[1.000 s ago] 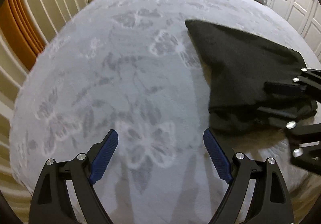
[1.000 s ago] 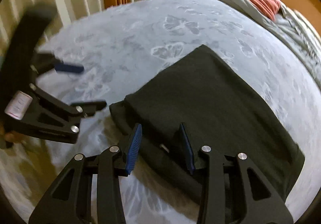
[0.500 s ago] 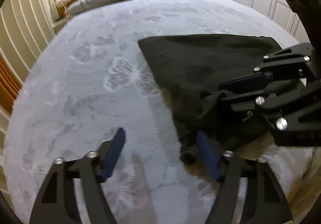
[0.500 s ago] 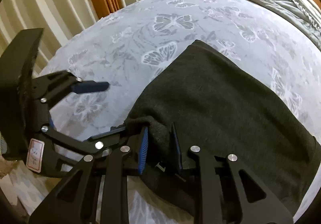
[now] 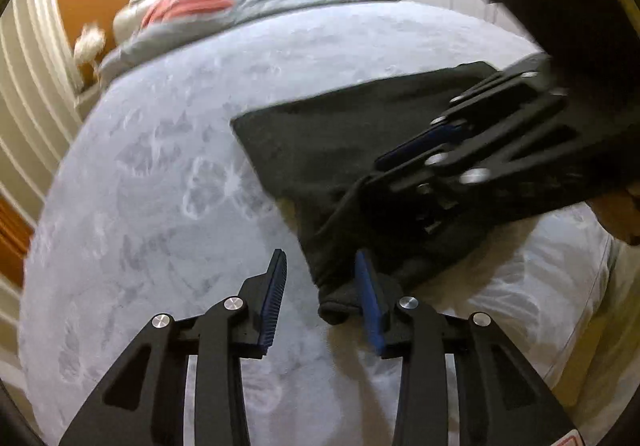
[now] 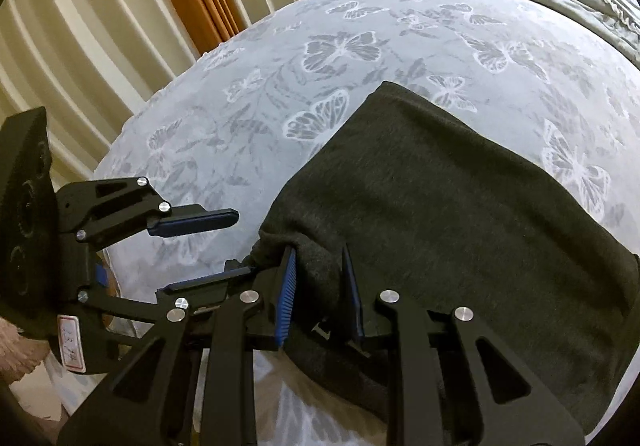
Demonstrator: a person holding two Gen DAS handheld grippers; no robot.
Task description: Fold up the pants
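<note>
- Pants [image 6: 460, 206]: dark, folded flat, lying on the butterfly-print bedspread [image 6: 280, 94] near its front edge.
- Right gripper [image 6: 318, 290]: narrow, blue pads pinching a raised fold at the pants' near edge.
- Left gripper [image 5: 320, 294]: jaws just been closing, half-narrowed around the pants' corner; contact apparently on one pad only, view blurred.

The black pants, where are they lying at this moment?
The black pants lie on the butterfly bedspread, at its near edge. The right gripper pinches their near corner.
</note>
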